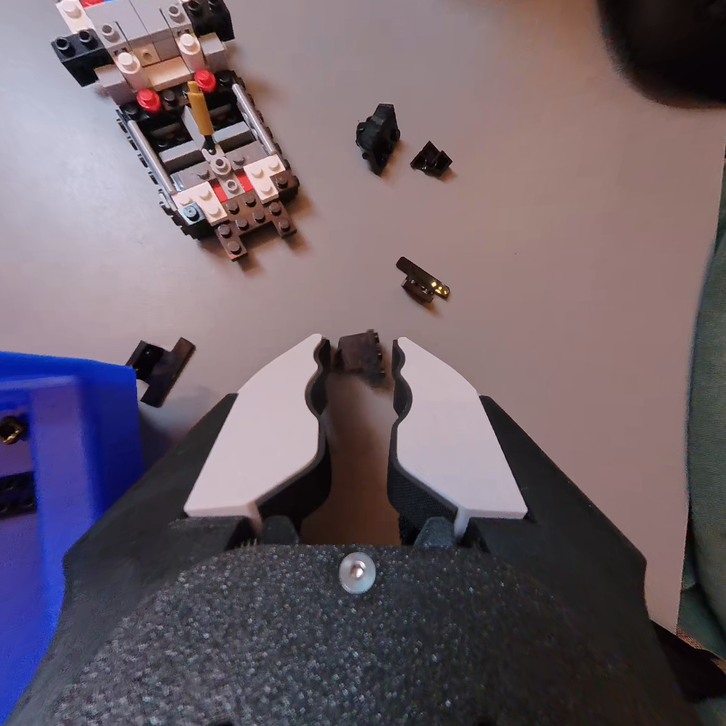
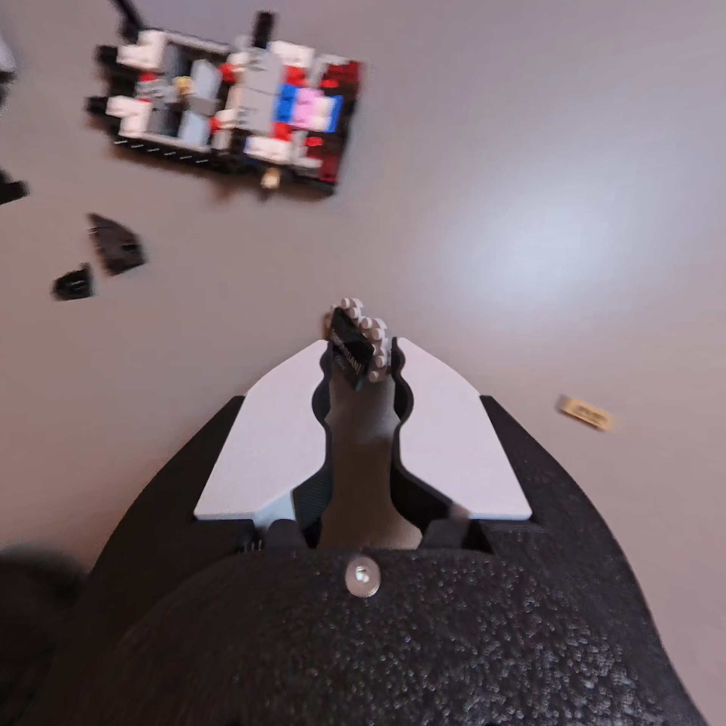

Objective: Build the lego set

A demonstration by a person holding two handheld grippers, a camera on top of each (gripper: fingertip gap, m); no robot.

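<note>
A small dark brick (image 1: 359, 355) lies between the spread, empty left tool (image 1: 357, 347); the right tool (image 2: 359, 347) grips a white-and-black brick piece (image 2: 359, 343); brick car (image 1: 173, 129) upper left, unfinished.

Soft even light, faint shadows; the right wrist view is motion-blurred, both bowed at the edges.

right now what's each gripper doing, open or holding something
left gripper: open, a small dark brick between its tips, not gripped.
right gripper: shut on a white-and-black brick piece.
</note>
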